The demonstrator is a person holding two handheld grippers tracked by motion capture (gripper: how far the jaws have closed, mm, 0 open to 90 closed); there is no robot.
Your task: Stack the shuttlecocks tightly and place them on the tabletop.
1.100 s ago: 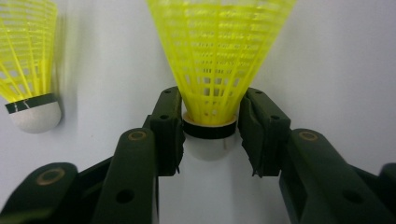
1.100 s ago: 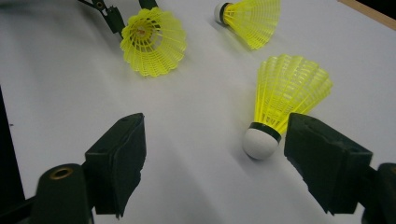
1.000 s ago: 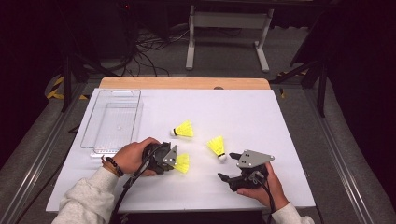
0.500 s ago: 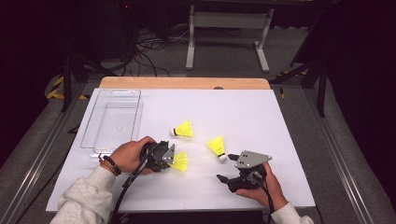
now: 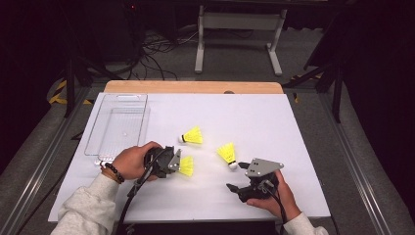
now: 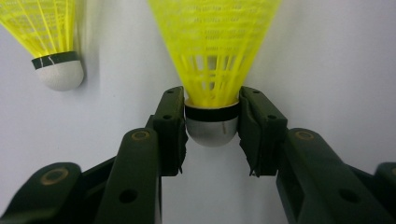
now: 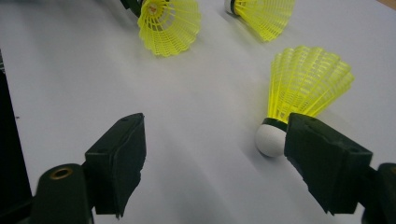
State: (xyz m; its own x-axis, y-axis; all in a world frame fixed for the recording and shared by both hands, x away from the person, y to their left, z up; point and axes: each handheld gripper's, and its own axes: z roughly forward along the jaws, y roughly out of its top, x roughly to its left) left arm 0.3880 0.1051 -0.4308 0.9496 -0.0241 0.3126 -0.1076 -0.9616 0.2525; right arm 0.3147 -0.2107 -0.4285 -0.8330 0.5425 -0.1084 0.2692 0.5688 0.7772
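Three yellow shuttlecocks with white cork tips lie on the white table (image 5: 293,127). My left gripper (image 5: 177,164) (image 6: 212,116) is shut on the cork end of one shuttlecock (image 5: 186,166) (image 6: 212,70), whose skirt points away from the jaws. A second shuttlecock (image 5: 192,136) (image 6: 51,42) lies just beyond it. The third shuttlecock (image 5: 227,154) (image 7: 303,84) rests with its cork beside the right-hand jaw of my right gripper (image 5: 235,177) (image 7: 217,135). That gripper is open, with bare table between its jaws.
A clear plastic tray (image 5: 117,125) sits at the table's left side, beyond the left hand. A wooden strip (image 5: 193,87) runs along the far edge. Metal rails flank the table, and a stand and cables are on the floor behind.
The left gripper and its held shuttlecock have shifted very slightly. The right gripper has barely moved and stays open.
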